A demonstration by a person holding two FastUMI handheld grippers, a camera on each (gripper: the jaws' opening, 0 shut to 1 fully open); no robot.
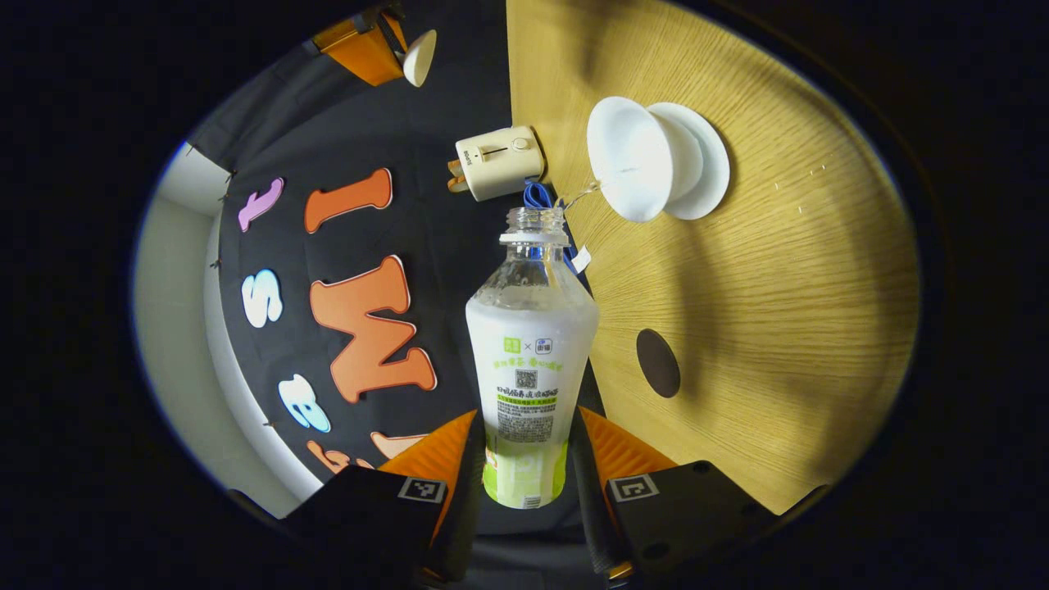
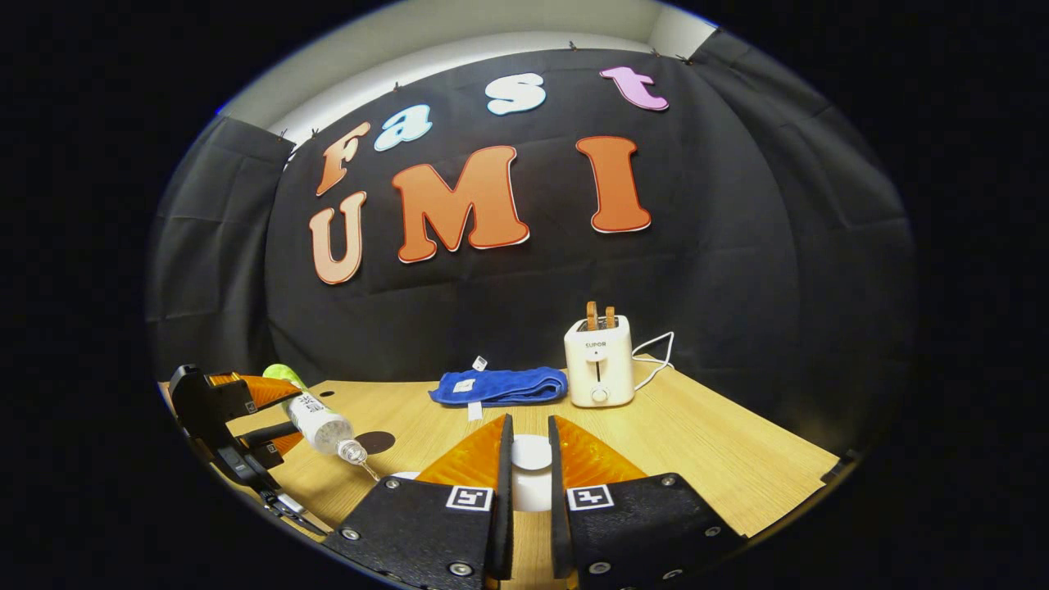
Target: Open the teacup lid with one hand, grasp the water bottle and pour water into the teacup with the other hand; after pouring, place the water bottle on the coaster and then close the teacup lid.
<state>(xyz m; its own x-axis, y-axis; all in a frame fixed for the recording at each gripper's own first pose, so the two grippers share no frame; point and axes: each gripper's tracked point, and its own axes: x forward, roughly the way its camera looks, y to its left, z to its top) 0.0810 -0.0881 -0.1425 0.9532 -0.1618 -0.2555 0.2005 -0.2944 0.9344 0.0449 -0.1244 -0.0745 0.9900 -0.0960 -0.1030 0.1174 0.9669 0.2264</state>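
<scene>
Your left gripper (image 1: 529, 459) pinches the water bottle (image 1: 531, 360) by its lower body, both fingers pressed against its sides, and you hold it tipped so the open neck points at the teacup (image 1: 631, 168). A thin stream of water (image 1: 578, 197) runs from the bottle mouth to the cup's rim. The teacup sits on its saucer (image 1: 709, 160) on the wooden table (image 1: 778, 311), with the dark round coaster (image 1: 658, 363) lying bare on the tabletop nearer the gripper. Your right gripper (image 2: 529, 483) is closed on the teacup lid (image 2: 531, 453), a white piece squeezed between its two fingers above the table. In the right gripper view the tilted bottle and left gripper appear at the far left. A blue towel (image 2: 500, 385) and a white toaster (image 2: 600, 360) stand along the back of the table.
</scene>
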